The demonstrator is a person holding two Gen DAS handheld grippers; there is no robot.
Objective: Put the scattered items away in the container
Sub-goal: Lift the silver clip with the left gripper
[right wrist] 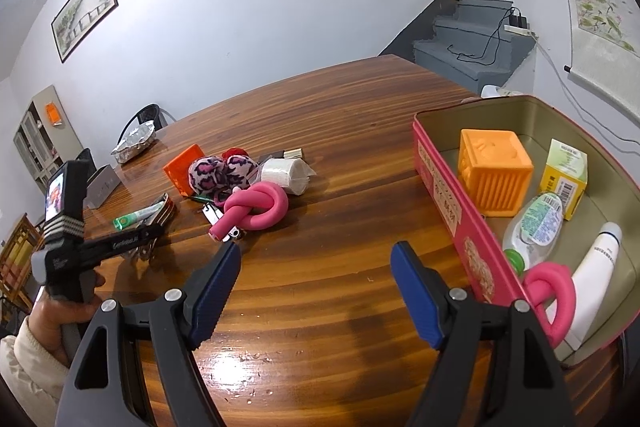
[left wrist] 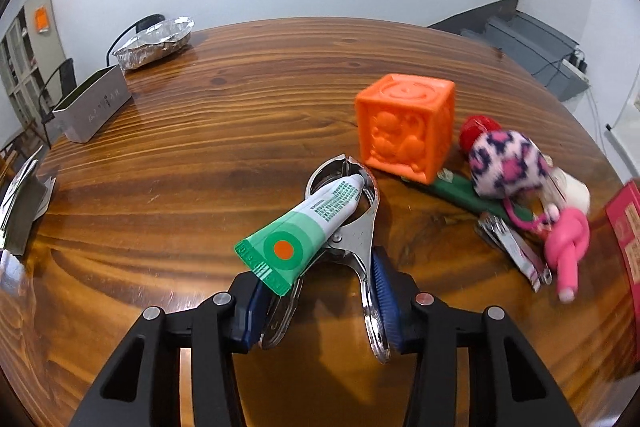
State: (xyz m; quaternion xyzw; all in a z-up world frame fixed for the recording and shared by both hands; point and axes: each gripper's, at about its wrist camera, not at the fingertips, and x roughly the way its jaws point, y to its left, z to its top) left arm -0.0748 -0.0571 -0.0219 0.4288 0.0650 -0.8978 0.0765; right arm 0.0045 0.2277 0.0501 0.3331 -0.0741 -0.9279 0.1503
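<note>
Our left gripper (left wrist: pixel 320 291) has its jaws closed on the handles of a metal clip (left wrist: pixel 352 227), and a green-and-white tube (left wrist: pixel 308 227) sits pinched in that clip, its flat end towards us. Whether clip and tube rest on the wooden counter (left wrist: pixel 200 155) or hang just above it, we cannot tell.

Just beyond the clip stands an orange block (left wrist: pixel 406 127). To its right lies a small heap: a pink spotted plush (left wrist: pixel 506 163) with a red ball (left wrist: pixel 478 131) behind it, a green strip (left wrist: pixel 460 193) under them, nail clippers (left wrist: pixel 516 251) and a knotted pink foam roll (left wrist: pixel 568 247). A roll of white tape (right wrist: pixel 286 173) lies at the heap's far side, seen from the right wrist.

Our right gripper (right wrist: pixel 316 287) hangs over bare counter with its jaws wide apart and nothing between them. The pink tin (right wrist: pixel 456 203) stands just to its right, near the counter edge. Inside we see an orange-yellow block (right wrist: pixel 496 175), a yellow-green carton (right wrist: pixel 566 175), a clear bottle (right wrist: pixel 536 223) lying on its side, a white tube (right wrist: pixel 592 279) and a second pink foam knot (right wrist: pixel 552 295) against the near wall.

At the far left of the counter stand a grey box (left wrist: pixel 94 107) and a foil tray (left wrist: pixel 154 43).
</note>
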